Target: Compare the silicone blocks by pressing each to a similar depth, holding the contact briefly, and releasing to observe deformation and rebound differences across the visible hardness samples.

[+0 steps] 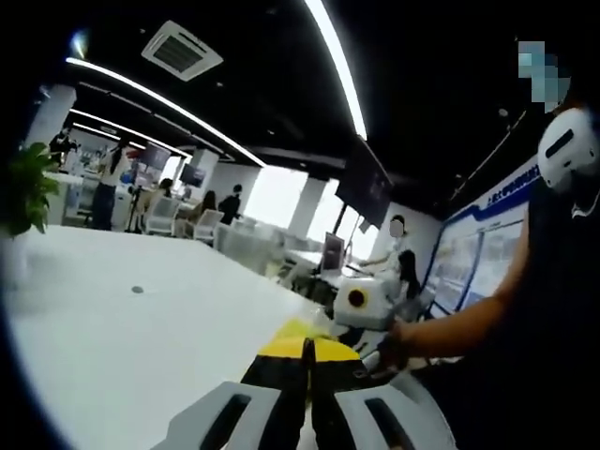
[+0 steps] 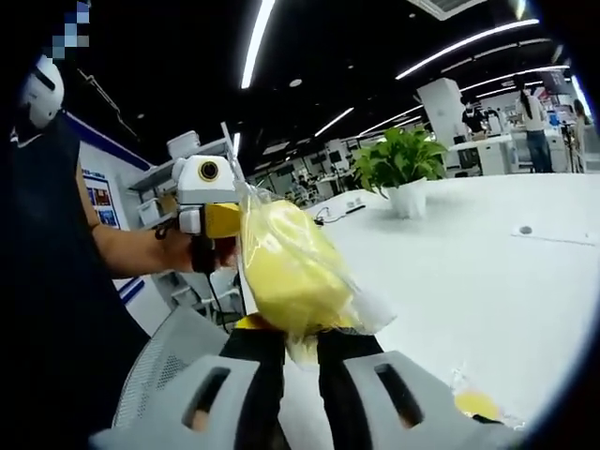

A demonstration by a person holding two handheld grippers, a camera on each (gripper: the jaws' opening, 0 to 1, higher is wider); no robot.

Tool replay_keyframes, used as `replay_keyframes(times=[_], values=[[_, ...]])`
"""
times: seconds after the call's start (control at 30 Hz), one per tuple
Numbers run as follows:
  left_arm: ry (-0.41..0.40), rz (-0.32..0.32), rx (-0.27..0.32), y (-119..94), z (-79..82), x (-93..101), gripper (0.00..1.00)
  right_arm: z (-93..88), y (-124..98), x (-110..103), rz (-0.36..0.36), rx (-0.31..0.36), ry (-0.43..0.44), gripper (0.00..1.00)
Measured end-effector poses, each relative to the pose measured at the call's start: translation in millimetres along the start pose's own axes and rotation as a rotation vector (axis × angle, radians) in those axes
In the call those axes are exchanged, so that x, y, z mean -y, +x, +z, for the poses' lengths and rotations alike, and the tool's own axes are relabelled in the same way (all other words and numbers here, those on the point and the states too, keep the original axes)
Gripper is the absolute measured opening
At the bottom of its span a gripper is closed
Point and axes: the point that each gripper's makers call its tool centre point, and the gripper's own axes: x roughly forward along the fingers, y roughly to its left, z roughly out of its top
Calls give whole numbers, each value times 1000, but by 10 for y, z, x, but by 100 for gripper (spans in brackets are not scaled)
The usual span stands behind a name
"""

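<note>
**A:** Two tools up off the desk (image 2: 487,281). Right tool (image 2: 298,339) first?

**B:** Its jaws are closed on a yellow silicone block in a clear bag (image 2: 291,267), lifted above the desk, gripped at the bag's lower end. Likely raised to get it out of the bag or to carry it somewhere for pressing. That's a guess.

**A:** Left tool?

**B:** In the left gripper view the left tool (image 1: 307,361) has its black, yellow-tipped jaws drawn nearly together, narrow gap, nothing between them. In the right gripper view the same tool (image 2: 208,217) sits just beside the bagged block, touching or almost touching the plastic. Can't tell which.

**A:** Why there?

**B:** Probably to steady or tug the bag while the right one holds. A person's forearm (image 2: 127,248) is behind it.

**A:** Other samples?

**B:** Small yellow piece (image 2: 476,404) on the desk, below the block and toward the near edge. Too cropped to say if it's a block.

**A:** Landmarks?

**B:** Potted plant (image 2: 401,169) well beyond the block, standing on the desk.

**A:** Progress?

**B:** Early, I'd say. Nothing is laid out for pressing yet.
</note>
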Motion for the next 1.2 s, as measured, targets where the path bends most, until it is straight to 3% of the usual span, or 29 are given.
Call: replay_keyframes(times=[0.2, 0.3, 0.47, 0.53, 0.8, 1.2], values=[[-20, -37, 11, -3, 37, 69, 0, 31, 1, -4, -5, 1, 0, 17], [-19, -59, 8, 32, 32, 140, 0, 34, 22, -77, 31, 18, -33, 32], [-36, -74, 36, 55, 96, 176, 0, -40, 57, -76, 7, -5, -21, 53], [-42, -66, 45, 42, 121, 149, 0, -20, 57, -38, -17, 8, -14, 67], [-69, -43, 87, -14, 221, 86, 0, 111, -90, 200, -149, 62, -35, 96], [-137, 3, 127, -58, 323, -27, 0, 290, -639, 644, -379, 121, -70, 96]])
